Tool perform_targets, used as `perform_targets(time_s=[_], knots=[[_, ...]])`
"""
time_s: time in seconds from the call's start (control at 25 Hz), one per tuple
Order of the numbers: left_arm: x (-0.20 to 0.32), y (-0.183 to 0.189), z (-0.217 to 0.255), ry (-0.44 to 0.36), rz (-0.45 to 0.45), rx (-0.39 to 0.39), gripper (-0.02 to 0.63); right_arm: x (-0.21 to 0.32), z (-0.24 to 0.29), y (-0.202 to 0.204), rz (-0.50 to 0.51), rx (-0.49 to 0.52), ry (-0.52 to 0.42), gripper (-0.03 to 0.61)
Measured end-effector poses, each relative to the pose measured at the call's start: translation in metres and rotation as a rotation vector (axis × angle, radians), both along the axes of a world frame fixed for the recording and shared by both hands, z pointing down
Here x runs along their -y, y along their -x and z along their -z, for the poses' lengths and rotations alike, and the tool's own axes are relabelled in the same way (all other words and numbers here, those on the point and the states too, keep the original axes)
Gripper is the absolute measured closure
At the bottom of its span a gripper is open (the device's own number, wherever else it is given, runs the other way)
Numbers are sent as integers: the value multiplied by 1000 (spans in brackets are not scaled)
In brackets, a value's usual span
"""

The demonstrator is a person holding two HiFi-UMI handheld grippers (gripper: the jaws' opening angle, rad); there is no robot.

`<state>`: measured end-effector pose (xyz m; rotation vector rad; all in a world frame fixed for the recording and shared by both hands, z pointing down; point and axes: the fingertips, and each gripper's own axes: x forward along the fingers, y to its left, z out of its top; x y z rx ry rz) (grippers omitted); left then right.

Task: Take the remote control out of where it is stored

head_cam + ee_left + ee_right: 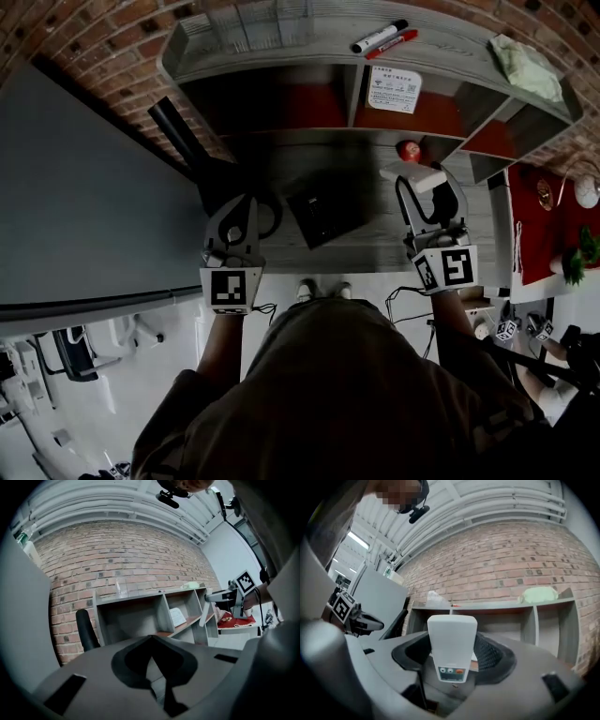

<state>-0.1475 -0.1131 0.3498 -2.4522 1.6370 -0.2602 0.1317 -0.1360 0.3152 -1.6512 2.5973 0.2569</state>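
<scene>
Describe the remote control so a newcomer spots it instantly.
Find the grey shelf unit against the red brick wall. Just before it, the right gripper clamps a white rectangular plastic remote control. Alone here, it carries a button row with one orange button.

From above, only a white end of the remote control (411,175) shows past the right tongs (431,187); the rest is hidden behind them (its button markings, in the right gripper view, are too small to read). The printed card (395,89) in the shelf (281,58) is illegible. A small red thing (409,150) and the dark square object (323,214) on the worktop (375,246) cannot be identified.
</scene>
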Motion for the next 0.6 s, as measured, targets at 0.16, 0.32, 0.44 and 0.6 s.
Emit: perform_targets(time_s=[0.16, 0.32, 0.44, 0.6], knots=[[0, -6, 2, -8, -11, -17, 603, -27, 19, -8, -8, 51, -46, 287], [0, -8, -10, 30, -12, -8, 603, -44, 19, -18, -45, 55, -63, 287], [0, -10, -12, 35, -21, -3, 603, -47, 16, -25, -65, 40, -55, 287], [1, -17, -10, 35, -34, -9, 603, -48, 12, -31, -75, 29, -40, 287]])
